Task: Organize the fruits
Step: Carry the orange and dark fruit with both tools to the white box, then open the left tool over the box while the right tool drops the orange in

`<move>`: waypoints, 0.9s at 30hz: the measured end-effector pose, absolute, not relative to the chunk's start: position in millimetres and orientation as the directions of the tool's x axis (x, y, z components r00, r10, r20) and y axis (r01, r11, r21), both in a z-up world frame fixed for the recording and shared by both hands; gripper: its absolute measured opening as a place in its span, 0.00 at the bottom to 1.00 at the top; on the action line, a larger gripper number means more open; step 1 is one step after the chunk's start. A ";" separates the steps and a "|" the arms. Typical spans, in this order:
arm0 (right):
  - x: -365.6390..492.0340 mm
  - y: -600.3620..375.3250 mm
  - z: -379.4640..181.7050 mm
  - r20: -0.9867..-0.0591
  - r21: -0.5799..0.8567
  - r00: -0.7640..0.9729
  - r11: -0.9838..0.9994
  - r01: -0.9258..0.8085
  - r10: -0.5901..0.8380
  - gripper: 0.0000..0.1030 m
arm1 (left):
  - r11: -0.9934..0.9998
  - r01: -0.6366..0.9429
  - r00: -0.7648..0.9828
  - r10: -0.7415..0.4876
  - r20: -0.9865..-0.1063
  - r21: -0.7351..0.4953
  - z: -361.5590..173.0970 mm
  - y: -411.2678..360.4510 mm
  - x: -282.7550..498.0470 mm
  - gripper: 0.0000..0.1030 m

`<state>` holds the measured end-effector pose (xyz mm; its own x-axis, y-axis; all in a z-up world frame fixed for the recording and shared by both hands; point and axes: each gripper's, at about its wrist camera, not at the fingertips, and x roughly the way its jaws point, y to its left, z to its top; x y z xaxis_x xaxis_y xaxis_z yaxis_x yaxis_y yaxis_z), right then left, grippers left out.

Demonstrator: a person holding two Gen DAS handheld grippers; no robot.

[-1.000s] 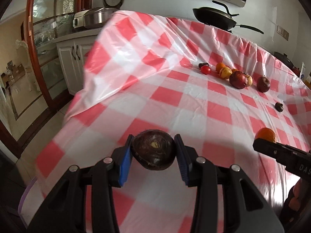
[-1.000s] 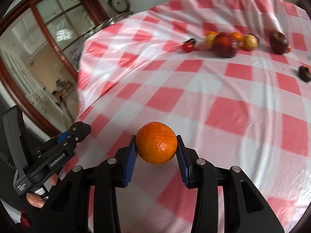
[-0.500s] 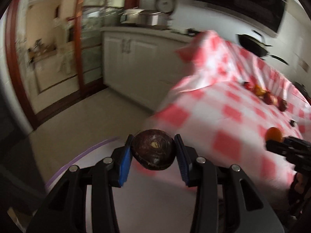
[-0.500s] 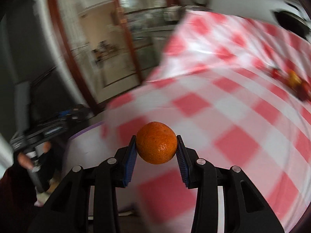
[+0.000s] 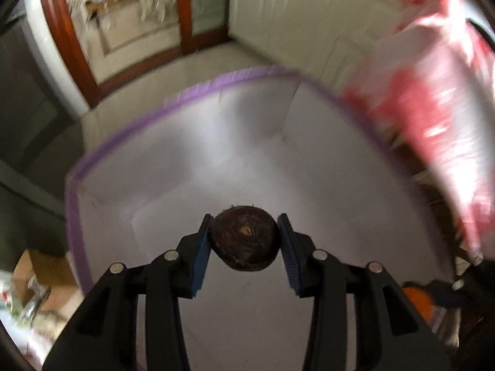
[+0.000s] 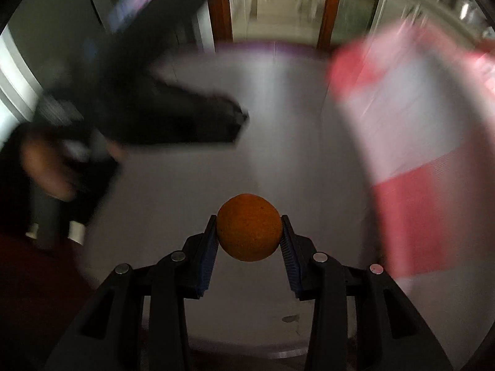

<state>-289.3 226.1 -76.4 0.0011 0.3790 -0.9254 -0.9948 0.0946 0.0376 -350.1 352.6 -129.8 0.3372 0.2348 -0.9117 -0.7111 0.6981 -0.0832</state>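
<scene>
Both grippers carry fruit over a white bin. Left gripper (image 5: 244, 241) clamps a dark brown, round fruit (image 5: 245, 241) between its blue pads (image 5: 201, 253), the fruit's pale centre mark facing the camera; what kind of fruit it is I cannot tell. Right gripper (image 6: 249, 238) pinches an orange (image 6: 249, 227) the same way, gripped across its widest part so that it sits centred and is unlikely to roll out. Each tool points steeply down, which suits a drop rather than a careful placement.

Below the two fruits lies the white bin (image 5: 216, 160) with a purple rim (image 5: 241, 74), standing on the floor just beside the table. Its bottom looks bare in both views, so these may be the first pieces to go in. From the right wrist view, the left gripper appears as a dark blurred shape (image 6: 173, 117) with the person's hand (image 6: 46, 167) behind it, hanging over the far-left part of the same bin; the two tools are near each other but apart.

At the right edge hangs the red-and-white checked tablecloth (image 5: 439, 117), draping close to the rim. Beyond are pale floor tiles, a wooden door frame (image 5: 71, 37) and white cabinets. Everything is smeared by motion, so finer detail is lost.
</scene>
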 end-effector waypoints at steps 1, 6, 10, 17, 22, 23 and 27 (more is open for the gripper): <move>-288.3 232.2 -91.4 -0.943 0.032 0.002 0.098 -0.995 0.332 0.38 | 0.689 -0.720 0.327 0.231 -0.916 -0.084 -135.5 354.7 -348.9 0.41; -289.6 249.7 -130.6 -0.984 -0.003 0.020 0.094 -0.996 0.177 0.38 | 0.684 -0.728 0.213 0.282 -0.935 0.041 -155.6 353.7 -333.4 0.41; -291.8 251.3 -136.1 -0.988 0.006 0.009 0.092 -0.996 0.157 0.38 | 0.681 -0.731 0.179 0.234 -0.956 0.030 -172.1 356.5 -328.2 0.41; -284.4 257.8 -130.9 -0.986 -0.002 0.020 0.111 -0.994 0.163 0.52 | 0.655 -0.756 0.189 0.210 -0.959 -0.006 -179.4 363.6 -336.6 0.65; -284.0 252.4 -100.6 -0.966 -0.026 0.050 0.100 -0.995 0.254 0.65 | 0.587 -0.808 0.253 0.274 -0.928 -0.047 -155.1 374.6 -350.8 0.74; -285.7 250.4 -91.2 -0.958 -0.029 0.054 0.092 -0.995 0.280 0.66 | 0.574 -0.818 0.258 0.302 -0.918 -0.041 -147.6 375.4 -355.4 0.74; -290.3 229.6 -33.3 -0.899 -0.008 0.042 0.081 -0.997 0.437 0.66 | 0.521 -0.853 0.297 0.527 -0.796 0.026 -83.7 370.2 -369.7 0.76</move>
